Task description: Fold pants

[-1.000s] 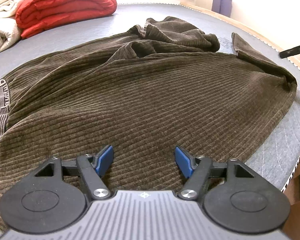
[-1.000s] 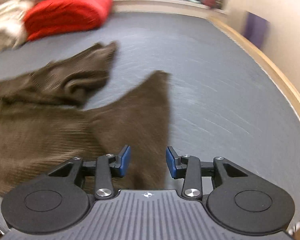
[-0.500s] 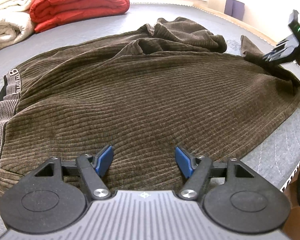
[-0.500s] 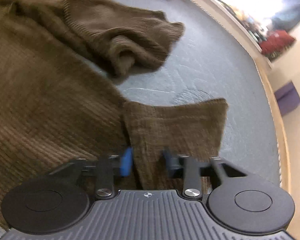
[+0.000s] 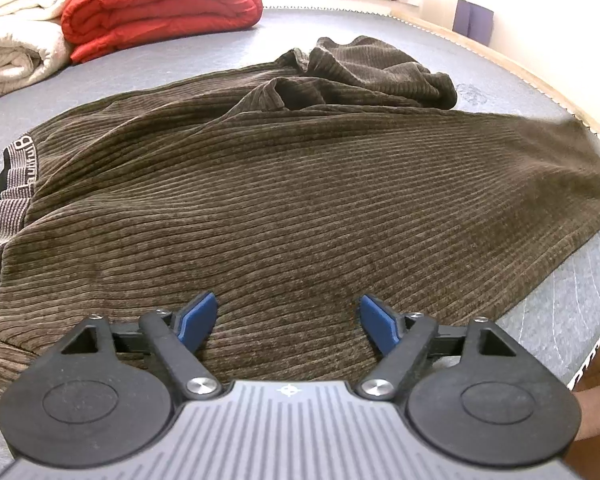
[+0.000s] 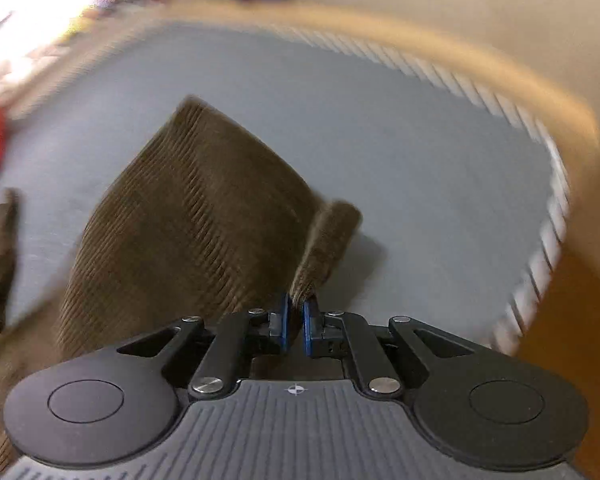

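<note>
Brown corduroy pants [image 5: 300,200] spread flat before me on grey mattress [image 5: 160,60], ribs running crosswise. Striped waistband [image 5: 8,216] at left edge (lettering on it unreadable). Far leg bunched in crumpled heap [image 5: 372,72]. Near leg's hem end [image 6: 324,240] lifted off mattress, pinched in my right tool [image 6: 295,326].

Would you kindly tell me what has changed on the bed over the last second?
The right claw has closed on a pant leg's hem and drawn that leg out flat toward the bed's edge. The left claw has just been opening wider, nothing gripped. The red blanket and the waistband stayed put.
</note>
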The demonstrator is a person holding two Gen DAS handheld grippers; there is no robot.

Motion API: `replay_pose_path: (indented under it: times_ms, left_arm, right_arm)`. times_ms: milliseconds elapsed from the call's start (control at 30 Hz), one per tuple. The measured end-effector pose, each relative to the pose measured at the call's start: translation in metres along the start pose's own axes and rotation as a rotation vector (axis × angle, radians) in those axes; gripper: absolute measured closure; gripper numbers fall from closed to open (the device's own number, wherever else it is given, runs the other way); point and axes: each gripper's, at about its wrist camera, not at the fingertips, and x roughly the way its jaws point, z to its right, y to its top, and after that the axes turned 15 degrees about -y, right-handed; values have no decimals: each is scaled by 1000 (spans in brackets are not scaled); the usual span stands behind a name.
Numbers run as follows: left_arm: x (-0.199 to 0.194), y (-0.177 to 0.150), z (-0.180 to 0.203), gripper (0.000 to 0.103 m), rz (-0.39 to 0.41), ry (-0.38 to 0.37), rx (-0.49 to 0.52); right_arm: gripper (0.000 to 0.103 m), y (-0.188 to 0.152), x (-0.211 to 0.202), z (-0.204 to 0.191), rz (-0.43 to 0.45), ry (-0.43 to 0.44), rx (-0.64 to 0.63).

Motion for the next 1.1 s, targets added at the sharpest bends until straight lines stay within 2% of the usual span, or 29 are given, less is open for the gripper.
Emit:
replay_pose_path:
  times_ms: [67, 167, 233, 367, 400, 433, 500, 600, 667, 733, 800, 867, 900, 933, 1000, 1033, 1100]
  left_arm:
    - [0, 0, 0, 20, -2, 4, -2]
    - [0, 1, 2, 20, -4, 10, -4]
    - [-1, 0, 3, 20, -6, 13, -4]
    - [-4, -3, 5, 20, -14, 12, -7]
    - [-5, -4, 6, 20, -18, 13, -4]
    - [-6, -4, 8, 20, -24, 12, -2]
    - [-9, -6, 10, 20, -41, 11, 1]
    - [-12, -7, 15, 20, -72, 15, 6]
    - [-15, -8, 16, 20, -84, 18, -1]
    - [-17, -7, 15, 20, -96, 13, -21]
    - [-20, -5, 13, 20, -115, 4, -42]
    - [-24, -1, 10, 22, -124, -9, -69]
    - [-28, 1, 8, 24, -113, -13, -78]
    - [-33, 2, 6, 30, -87, -1, -82]
    - [-39, 5, 2, 32, -47, 48, -84]
    - [-38, 6, -2, 35, -49, 66, -95]
    - [-28, 4, -13, 36, -111, 71, -143]
  right_arm:
    - [95, -6, 13, 21, -69, 34, 75]
    - [90, -4, 15, 27, -88, 75, 124]
    - [80, -2, 18, 28, -115, 91, 167]
    - [81, 2, 28, 41, -164, 93, 338]
    - [94, 1, 26, 46, -161, 81, 369]
    - [96, 2, 24, 48, -151, 57, 387]
    - [97, 4, 18, 52, -121, 24, 411]
    - [97, 10, 7, 57, -32, -69, 441]
    - [96, 8, 15, 62, -95, -95, 478]
    - [90, 5, 23, 64, -136, -123, 481]
    - [89, 8, 16, 60, -103, -181, 460]
    - [85, 14, 2, 55, -22, -275, 425]
    - [81, 15, -3, 53, 8, -286, 412]
    - [80, 16, -8, 52, 32, -280, 406]
    - [80, 18, -19, 46, 66, -250, 393]
    - [80, 19, -25, 41, 81, -227, 379]
    - [80, 19, -36, 26, 109, -181, 354]
